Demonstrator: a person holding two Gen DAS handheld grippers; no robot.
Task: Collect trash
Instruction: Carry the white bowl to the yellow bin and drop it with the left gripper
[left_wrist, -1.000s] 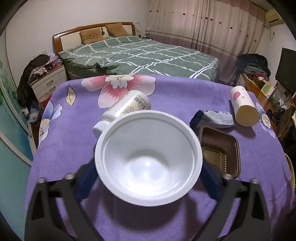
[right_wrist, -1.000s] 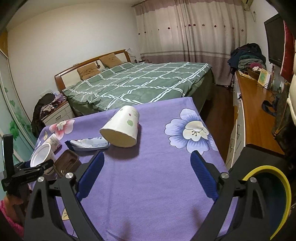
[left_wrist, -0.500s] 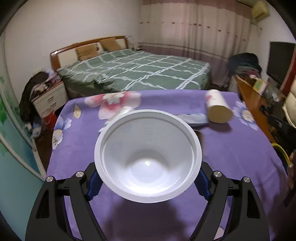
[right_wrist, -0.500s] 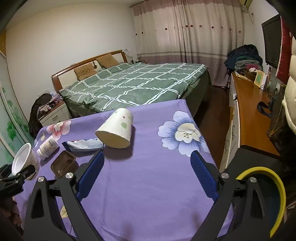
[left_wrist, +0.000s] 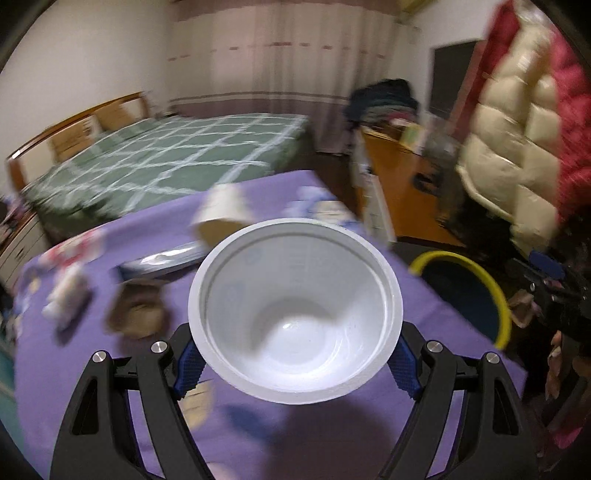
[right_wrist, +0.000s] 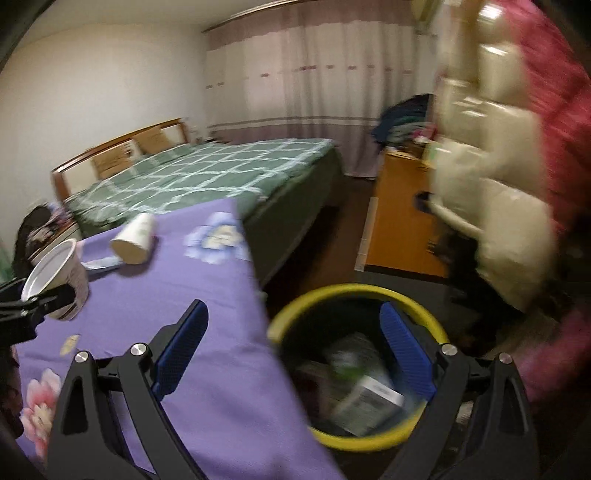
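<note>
My left gripper (left_wrist: 295, 365) is shut on a white plastic cup (left_wrist: 295, 325), held mouth toward the camera above the purple tablecloth (left_wrist: 332, 435). From the right wrist view this left gripper (right_wrist: 37, 299) and the cup (right_wrist: 55, 273) are at the far left. My right gripper (right_wrist: 293, 306) stands open with nothing between its fingers, over a yellow-rimmed bin (right_wrist: 362, 439) beside the table. The bin (left_wrist: 498, 295) holds several packages. On the cloth lie a tipped paper cup (left_wrist: 221, 218), a blue wrapper (left_wrist: 166, 258), a brown tray (left_wrist: 136, 314) and a white bottle (left_wrist: 66, 295), all blurred.
A bed with a green checked cover (right_wrist: 207, 173) stands behind the table. An orange wooden cabinet (right_wrist: 399, 221) runs along the right, with cream and red padded coats (right_wrist: 498, 184) hanging near the bin. The table's right edge (right_wrist: 258, 295) borders the bin.
Both views have swung right. The left gripper carried the white cup up and rightward off the table's left part. The right gripper moved from over the cloth to above the bin.
</note>
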